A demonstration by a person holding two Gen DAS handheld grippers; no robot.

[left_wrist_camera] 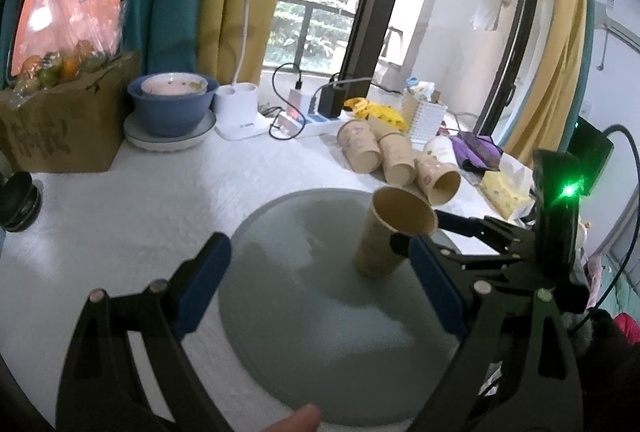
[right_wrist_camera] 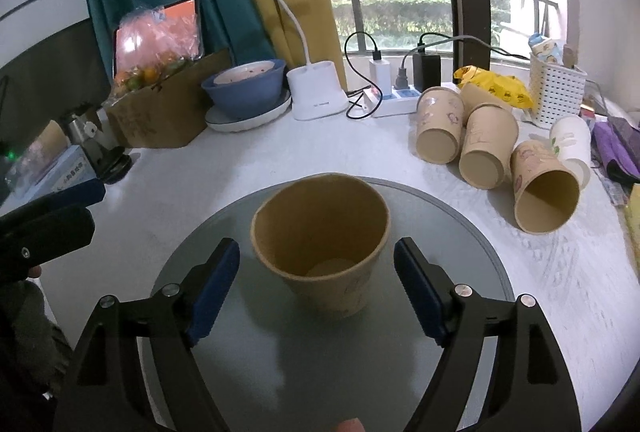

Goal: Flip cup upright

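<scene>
A brown paper cup [right_wrist_camera: 324,252] stands upright, mouth up, on a round grey glass plate [right_wrist_camera: 280,372] on the white table. My right gripper [right_wrist_camera: 318,284] is open, its blue pads on either side of the cup and apart from it. In the left wrist view the same cup [left_wrist_camera: 394,232] stands on the plate [left_wrist_camera: 320,332], with the right gripper [left_wrist_camera: 424,236] around it. My left gripper [left_wrist_camera: 320,292] is open and empty, left of the cup; it also shows at the left edge of the right wrist view [right_wrist_camera: 60,204].
Several more paper cups [right_wrist_camera: 480,152] lie on their sides at the right. At the back stand a blue bowl on a plate [right_wrist_camera: 246,92], a white desk lamp [right_wrist_camera: 316,92], a power strip [right_wrist_camera: 392,100], a white basket [right_wrist_camera: 556,96] and a cardboard box of fruit [right_wrist_camera: 160,112].
</scene>
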